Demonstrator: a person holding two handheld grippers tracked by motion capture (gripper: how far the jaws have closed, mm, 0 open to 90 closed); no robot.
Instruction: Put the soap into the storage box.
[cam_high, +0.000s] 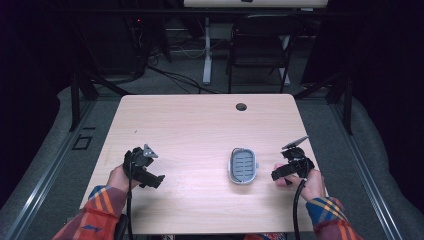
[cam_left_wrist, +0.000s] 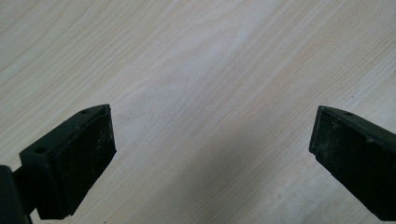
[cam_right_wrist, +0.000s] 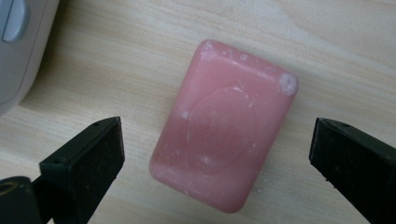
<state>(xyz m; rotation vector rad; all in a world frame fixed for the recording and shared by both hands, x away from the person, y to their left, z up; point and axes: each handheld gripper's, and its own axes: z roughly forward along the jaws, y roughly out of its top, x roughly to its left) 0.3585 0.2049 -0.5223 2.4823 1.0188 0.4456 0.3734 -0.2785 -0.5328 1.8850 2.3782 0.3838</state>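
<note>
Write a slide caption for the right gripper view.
Open right claw poised over a pink soap bar lying on the wooden table.

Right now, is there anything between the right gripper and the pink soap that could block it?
Nothing visible blocks it. The pink soap lies flat on the table, directly under the open right gripper, with bare wood between it and each of the fingers.

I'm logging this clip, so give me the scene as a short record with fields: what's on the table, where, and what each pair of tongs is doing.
surface: pale wooden table
soap: pink bar, flat on the table, not gripped
soap dish: grey, slotted, empty, beside the soap
right tongs: open, jaws either side of the soap, apart from it
left tongs: open above bare wood
</note>
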